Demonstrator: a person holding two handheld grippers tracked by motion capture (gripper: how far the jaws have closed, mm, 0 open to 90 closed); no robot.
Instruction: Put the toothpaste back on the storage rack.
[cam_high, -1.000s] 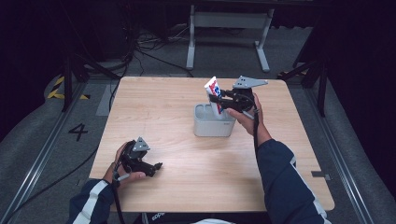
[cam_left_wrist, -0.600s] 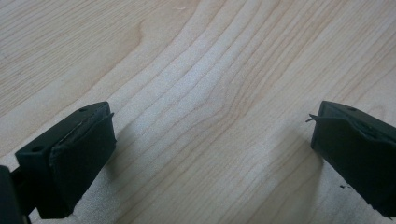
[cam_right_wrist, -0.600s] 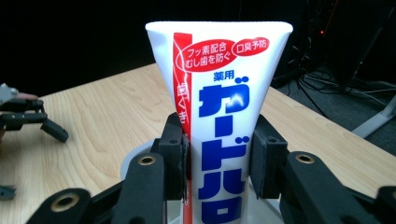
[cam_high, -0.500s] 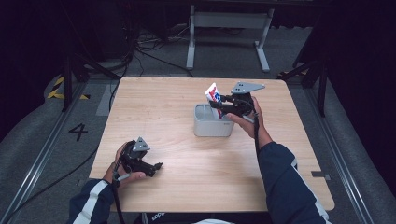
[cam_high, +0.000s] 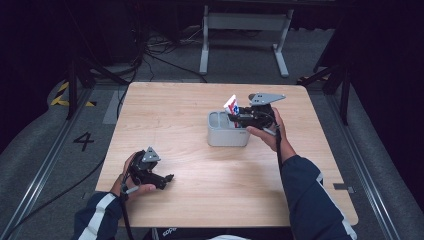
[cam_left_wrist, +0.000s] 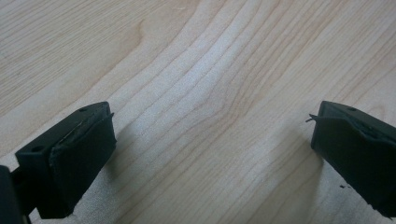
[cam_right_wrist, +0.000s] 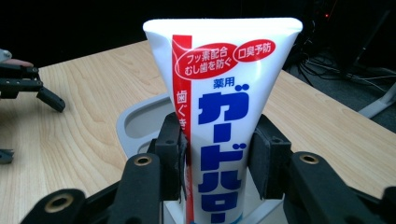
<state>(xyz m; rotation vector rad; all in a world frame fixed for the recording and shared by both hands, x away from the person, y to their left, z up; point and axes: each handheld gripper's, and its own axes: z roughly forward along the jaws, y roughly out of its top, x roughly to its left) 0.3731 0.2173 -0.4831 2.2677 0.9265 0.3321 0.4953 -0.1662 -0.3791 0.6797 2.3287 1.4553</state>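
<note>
The tube (cam_right_wrist: 219, 116), white with red and blue print, stands upright with its flat crimped end up, pinched at its middle between the jaws of the right tool (cam_right_wrist: 217, 156). Seen from above, the tube (cam_high: 231, 105) now sits lower than it did a second ago: then it was held clear above the caddy (cam_high: 227, 135), tilted toward 10 o'clock, and it has since come down until its lower part is within the caddy's right half. Whether the cap end already touches the bottom is hidden by the caddy wall, so that is probably not settled yet.

The right tool (cam_high: 239, 119) is closed on the tube, its jaws pressing both sides, and the hand (cam_high: 265, 132) behind it comes in from 4 o'clock of the caddy. The caddy itself, a grey tub with rounded corners and a divider, has not shifted; it lies a little toward 1 o'clock of the tabletop's (cam_high: 175, 100) centre.

The descent suggests the placing step is nearly done: what remains, I judge, is to seat the tube fully and let go without tipping it out.

The left tool (cam_high: 162, 179) rests near the 7 o'clock corner of the tabletop, well apart from the caddy, and has not moved. In its own view its jaws stand wide apart over bare wood, gripping nothing.
</note>
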